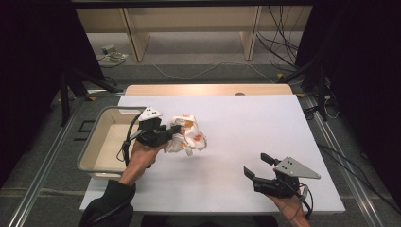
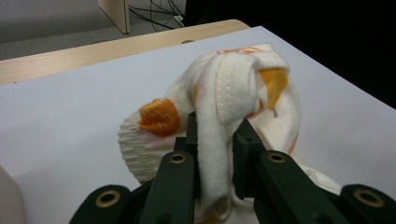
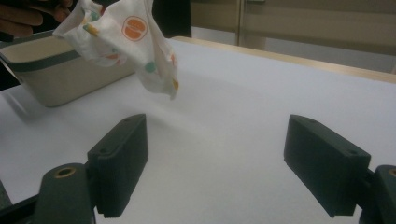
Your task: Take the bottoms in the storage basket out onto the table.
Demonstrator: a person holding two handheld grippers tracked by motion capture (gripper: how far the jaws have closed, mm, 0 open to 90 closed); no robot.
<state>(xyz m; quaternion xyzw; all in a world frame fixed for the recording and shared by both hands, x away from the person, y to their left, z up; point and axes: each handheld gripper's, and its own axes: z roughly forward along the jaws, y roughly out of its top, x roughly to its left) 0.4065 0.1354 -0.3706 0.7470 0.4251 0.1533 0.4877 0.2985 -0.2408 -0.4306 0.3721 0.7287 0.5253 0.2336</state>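
White board covers the table (image 1: 236, 142), with a strip of pale wood showing along its far edge and grey floor, cables and light wooden shelf legs beyond. Toward nine o'clock of the board's middle, a crumpled white cloth (image 1: 188, 134) printed with orange patches hangs clear of the surface, pinched in the left gripper (image 1: 171, 131). In the left gripper view a thick stitched fold of the soft fabric (image 2: 219, 116) runs down between the two black jaws, which are clamped tight against it; a ribbed cuff-like edge bulges at their left. The left hand (image 1: 140, 156) reaches in from seven o'clock, forearm in a dark sleeve, gripper pointing toward three o'clock, its cable looping beside the wrist. Just beside it at nine o'clock sits a cream rectangular bin (image 1: 94, 151) with a grey rim, smooth-walled, overhanging the board's left edge. At five o'clock, well apart from the cloth, the right gripper (image 1: 257, 166) rests low over the board, its blocky matte jaws spread wide with nothing between them, a grey triangular plate on top.
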